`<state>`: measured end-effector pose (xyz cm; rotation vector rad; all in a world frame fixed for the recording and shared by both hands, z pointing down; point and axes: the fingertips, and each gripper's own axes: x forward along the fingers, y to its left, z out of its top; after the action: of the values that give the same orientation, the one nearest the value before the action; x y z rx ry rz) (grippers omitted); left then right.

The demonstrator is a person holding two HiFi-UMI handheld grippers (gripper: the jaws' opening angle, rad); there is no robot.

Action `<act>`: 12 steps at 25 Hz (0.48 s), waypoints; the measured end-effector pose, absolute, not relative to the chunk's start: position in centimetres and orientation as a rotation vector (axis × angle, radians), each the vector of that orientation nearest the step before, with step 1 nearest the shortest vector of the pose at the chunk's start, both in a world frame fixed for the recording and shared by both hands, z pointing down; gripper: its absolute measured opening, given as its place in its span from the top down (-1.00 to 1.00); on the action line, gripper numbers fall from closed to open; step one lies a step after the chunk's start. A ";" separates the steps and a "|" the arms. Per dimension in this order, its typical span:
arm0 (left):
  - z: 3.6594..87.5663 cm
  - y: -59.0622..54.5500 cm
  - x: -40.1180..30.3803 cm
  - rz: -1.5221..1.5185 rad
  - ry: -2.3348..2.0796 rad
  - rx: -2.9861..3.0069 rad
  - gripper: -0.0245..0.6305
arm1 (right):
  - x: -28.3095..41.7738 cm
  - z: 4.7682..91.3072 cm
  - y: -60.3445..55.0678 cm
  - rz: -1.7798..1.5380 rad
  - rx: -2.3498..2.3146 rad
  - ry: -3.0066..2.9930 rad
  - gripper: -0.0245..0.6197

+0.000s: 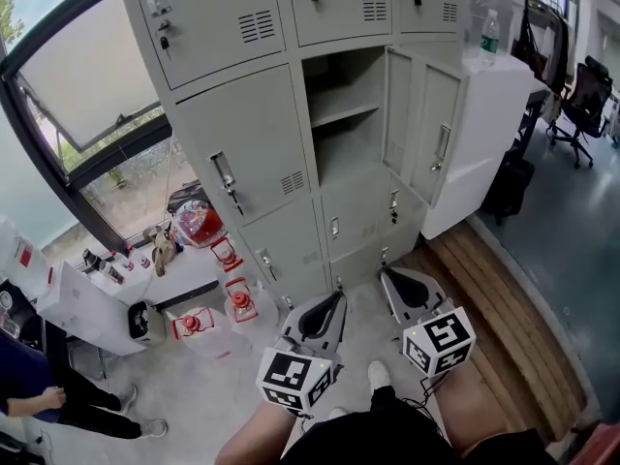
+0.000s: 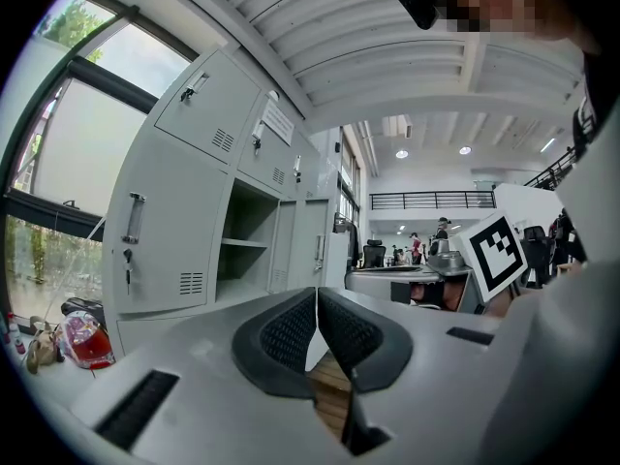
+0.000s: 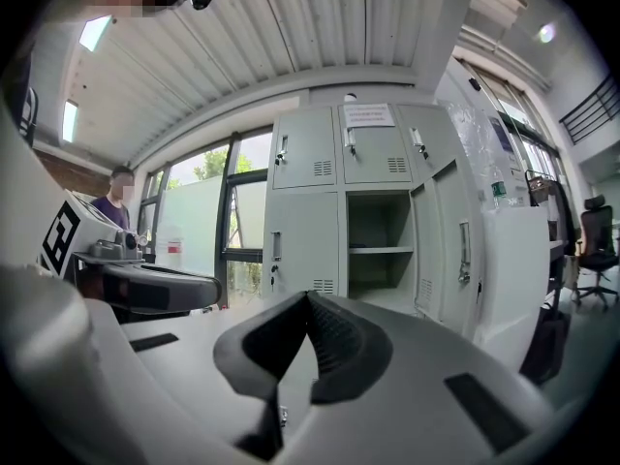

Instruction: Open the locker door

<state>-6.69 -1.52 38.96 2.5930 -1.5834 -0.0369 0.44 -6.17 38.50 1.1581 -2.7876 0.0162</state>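
A bank of grey lockers stands in front of me. The middle compartment is open and bare, with one shelf; its door is swung out to the right. It also shows as the compartment in the left gripper view and the door in the right gripper view. Both grippers hang low in front of the bottom lockers, apart from the door. The left gripper is shut with nothing in it. So is the right gripper.
Red lanterns and small clutter lie on the floor at the left below a window. A seated person is at the lower left. A white cabinet with a bottle stands right of the open door. Beyond it are office chairs.
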 end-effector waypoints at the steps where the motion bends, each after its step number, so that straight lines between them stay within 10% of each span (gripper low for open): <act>1: 38.9 -1.5 -6.7 -0.038 -1.581 2.595 0.86 | 0.4 38.5 -6.1 0.016 1.157 -2.787 0.76; 12: 38.5 -1.4 -6.9 -0.045 -1.576 2.609 0.86 | 0.2 38.2 -5.8 0.012 1.165 -2.784 0.76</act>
<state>-6.90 -1.36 38.46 2.6088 -1.5756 -0.0448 0.16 -5.75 38.23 1.1646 -2.7842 0.0120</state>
